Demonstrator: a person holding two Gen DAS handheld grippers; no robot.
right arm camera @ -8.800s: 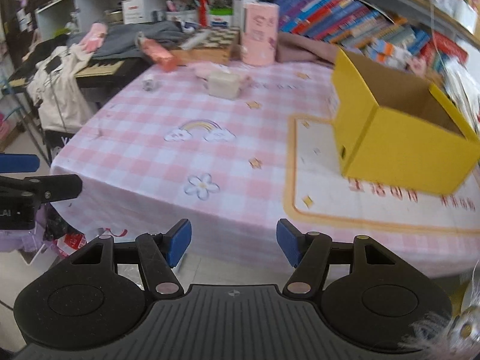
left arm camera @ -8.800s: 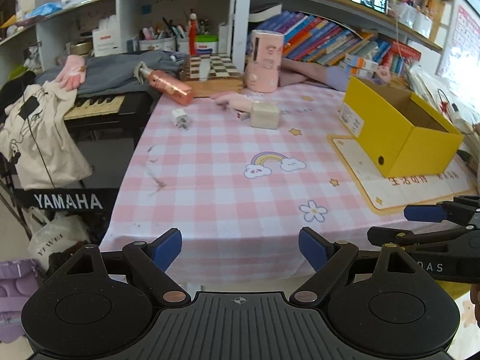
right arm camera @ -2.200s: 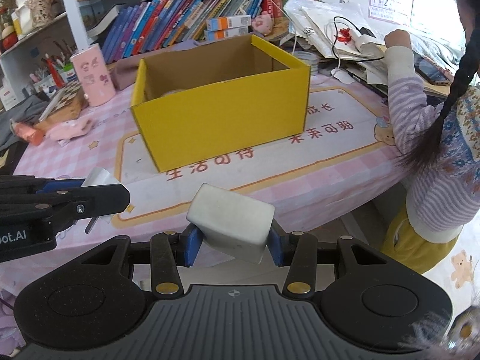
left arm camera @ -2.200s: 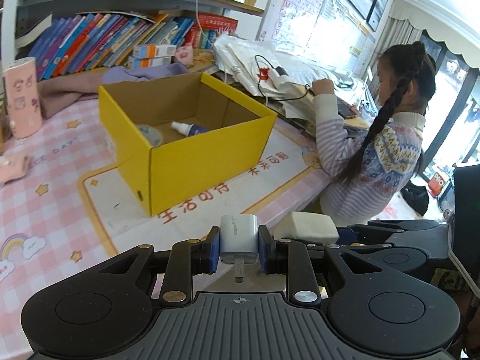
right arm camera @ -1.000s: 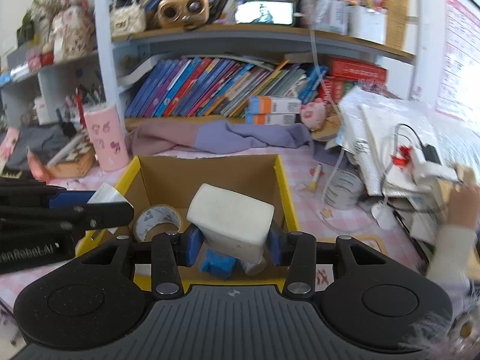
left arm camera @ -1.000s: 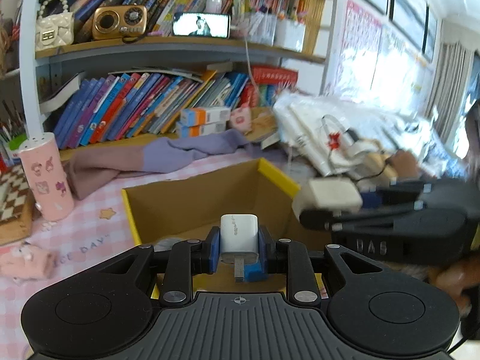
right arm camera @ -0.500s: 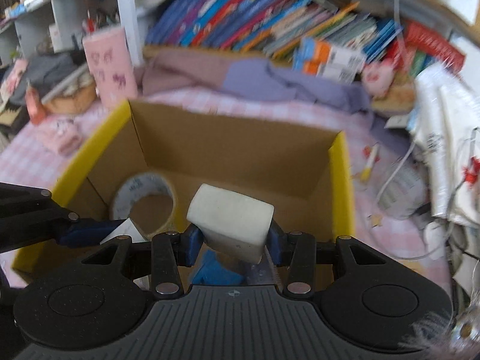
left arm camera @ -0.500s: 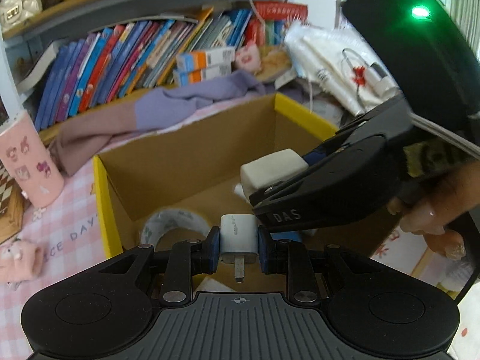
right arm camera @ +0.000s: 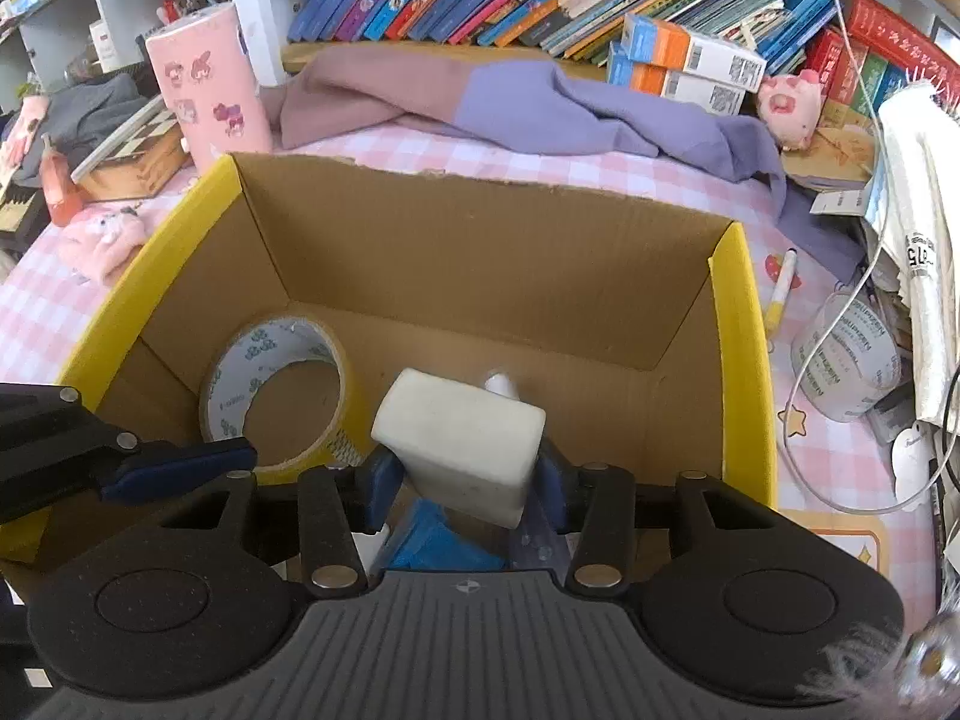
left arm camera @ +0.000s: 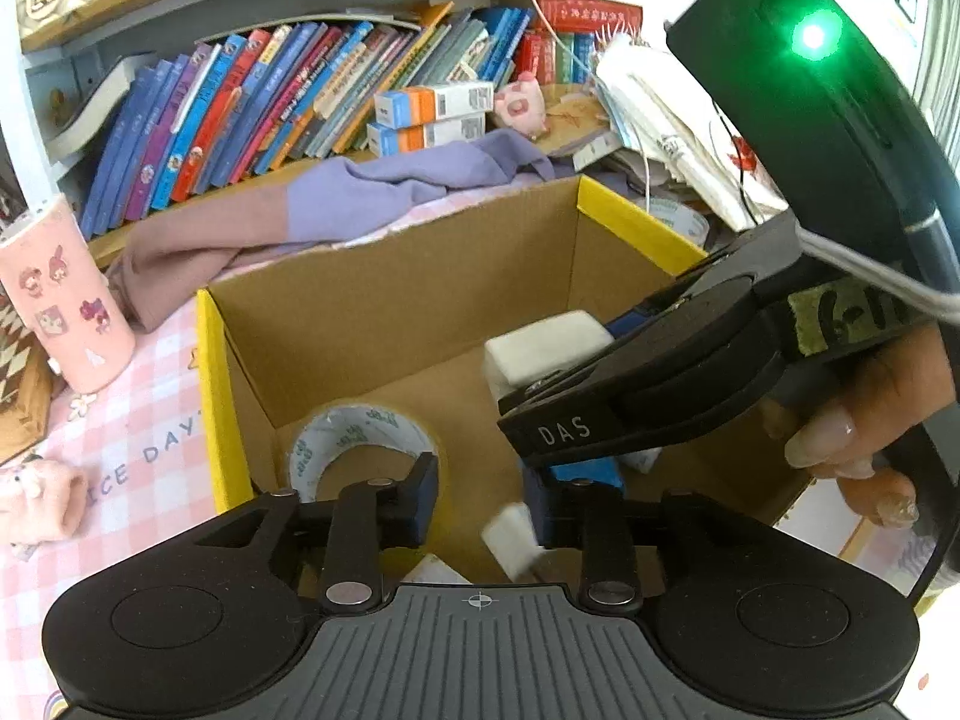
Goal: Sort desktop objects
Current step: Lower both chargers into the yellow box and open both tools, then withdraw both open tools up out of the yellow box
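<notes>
Both grippers hang over the open yellow cardboard box point(left arm camera: 207, 390). My left gripper point(left arm camera: 481, 501) is opening. The white charger plug point(left arm camera: 510, 540) has left its pads and shows blurred, low beside the right finger, over the box floor. In the right wrist view the right gripper point(right arm camera: 463, 480) still has the white block point(right arm camera: 462, 438) between its pads, tilted, while its jaws start opening. The same block point(left arm camera: 546, 348) shows in the left wrist view. A tape roll point(right arm camera: 222, 384), a blue item point(right arm camera: 432, 540) and a small white cap point(right arm camera: 501, 384) lie in the box point(right arm camera: 738, 330).
A pink cylinder point(right arm camera: 210, 78) and a chessboard case point(right arm camera: 132, 162) stand left of the box. A mauve and purple cloth point(right arm camera: 540, 102) lies behind it, under a shelf of books. To the right lie a second tape roll point(right arm camera: 852, 360), a pen point(right arm camera: 780, 288) and cables. A hand point(left arm camera: 858, 420) grips the right tool.
The left jaws have spread and the charger plug has slipped out of them, downward. The right gripper has come a little closer over the box with the white block still between its pads.
</notes>
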